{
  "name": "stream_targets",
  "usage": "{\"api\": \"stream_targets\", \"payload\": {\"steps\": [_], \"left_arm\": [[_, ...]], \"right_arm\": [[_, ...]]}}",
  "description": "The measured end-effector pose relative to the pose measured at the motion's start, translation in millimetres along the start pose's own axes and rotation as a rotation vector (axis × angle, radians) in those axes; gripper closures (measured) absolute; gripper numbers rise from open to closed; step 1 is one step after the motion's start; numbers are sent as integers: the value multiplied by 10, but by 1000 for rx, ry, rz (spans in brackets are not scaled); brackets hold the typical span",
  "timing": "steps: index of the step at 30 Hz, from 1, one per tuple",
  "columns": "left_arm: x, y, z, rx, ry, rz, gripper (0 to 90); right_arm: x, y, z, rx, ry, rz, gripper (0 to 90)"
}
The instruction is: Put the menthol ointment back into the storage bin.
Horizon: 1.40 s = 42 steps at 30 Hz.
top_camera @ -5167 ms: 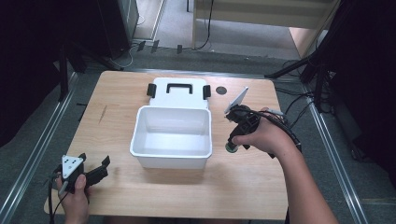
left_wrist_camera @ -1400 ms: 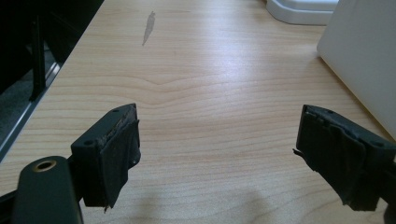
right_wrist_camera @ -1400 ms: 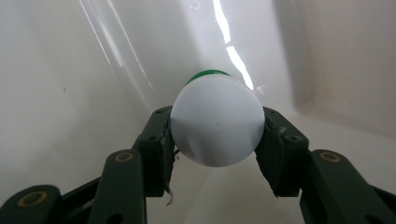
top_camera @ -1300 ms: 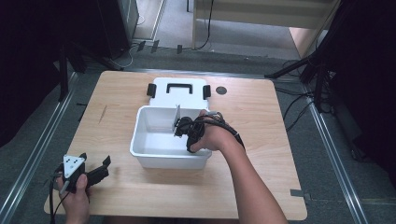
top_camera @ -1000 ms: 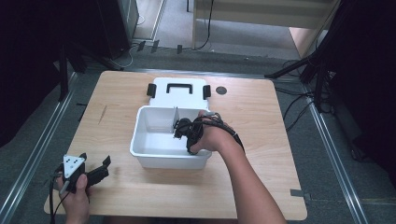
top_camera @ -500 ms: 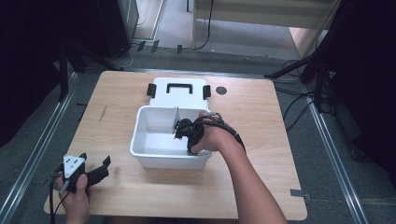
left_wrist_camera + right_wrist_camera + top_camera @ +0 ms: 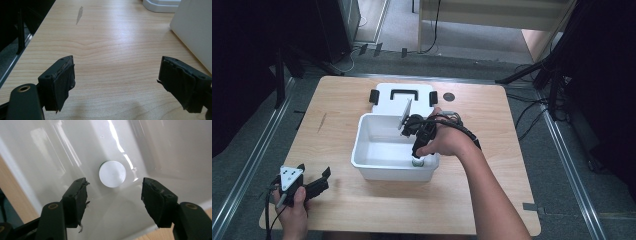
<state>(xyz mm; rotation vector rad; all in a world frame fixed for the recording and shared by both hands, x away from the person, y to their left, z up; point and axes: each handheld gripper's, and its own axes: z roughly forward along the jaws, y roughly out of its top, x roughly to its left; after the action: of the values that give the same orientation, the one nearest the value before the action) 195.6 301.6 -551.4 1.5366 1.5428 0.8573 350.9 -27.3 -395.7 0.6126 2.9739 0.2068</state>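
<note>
A white plastic bin (image 7: 358, 152) stands in the middle of the wooden table. On its floor, near the front right corner, lies a small round piece (image 7: 417, 161) with a white top and green rim (image 7: 112, 173). My right gripper (image 7: 418, 151) hangs just above it, pointing down into the bin (image 7: 62, 150). The right gripper (image 7: 115, 195) has just been opening its jaws; they are apart with nothing between the pads. My left gripper (image 7: 314, 171) rests open at the table's front left corner, over bare wood (image 7: 117, 82).
The bin's white lid (image 7: 402, 97) with black clips lies flat behind the bin. A small dark disc (image 7: 449, 96) sits on the table to the lid's right. The bin's side wall (image 7: 197, 32) is to the right of the left gripper.
The right gripper has risen a little inside the bin and its jaws have parted, leaving the round piece on the bin floor. The left hand has not moved.
</note>
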Motion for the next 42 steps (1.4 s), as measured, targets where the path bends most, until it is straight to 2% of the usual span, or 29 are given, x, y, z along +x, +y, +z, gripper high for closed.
{"api": "stream_targets", "payload": {"steps": [2,5,8,12,16,20,25,30,33,36,42], "left_arm": [[0,0,-1,0,-1,-1,143],[0,0,-1,1,0,1,143],[0,0,0,0,0,1,143],[0,0,-1,0,0,1,143],[0,0,-1,0,0,1,143],[-1,0,-1,1,0,4,143],[-4,0,0,0,1,4,143],[-6,-1,-1,-2,0,3,143],[-6,-1,-1,-2,0,3,143],[-6,-2,-1,-3,0,3,143],[-5,-2,-2,-2,0,7,143]], "right_arm": [[-6,-23,-75,-6,6,15,332],[-15,-73,-190,-18,-7,22,266],[-22,-124,-293,-37,-21,50,210],[-40,-230,-428,-71,-13,75,173],[-75,-346,-507,-64,-39,96,149],[-132,-489,-578,-74,-63,137,143],[-186,-658,-611,-89,-83,183,122],[-261,-837,-602,-97,-102,262,40],[-297,-946,-582,-100,-103,285,13],[-323,-1066,-545,-101,-107,315,9],[-381,-1323,-441,-139,-119,366,9]]}}
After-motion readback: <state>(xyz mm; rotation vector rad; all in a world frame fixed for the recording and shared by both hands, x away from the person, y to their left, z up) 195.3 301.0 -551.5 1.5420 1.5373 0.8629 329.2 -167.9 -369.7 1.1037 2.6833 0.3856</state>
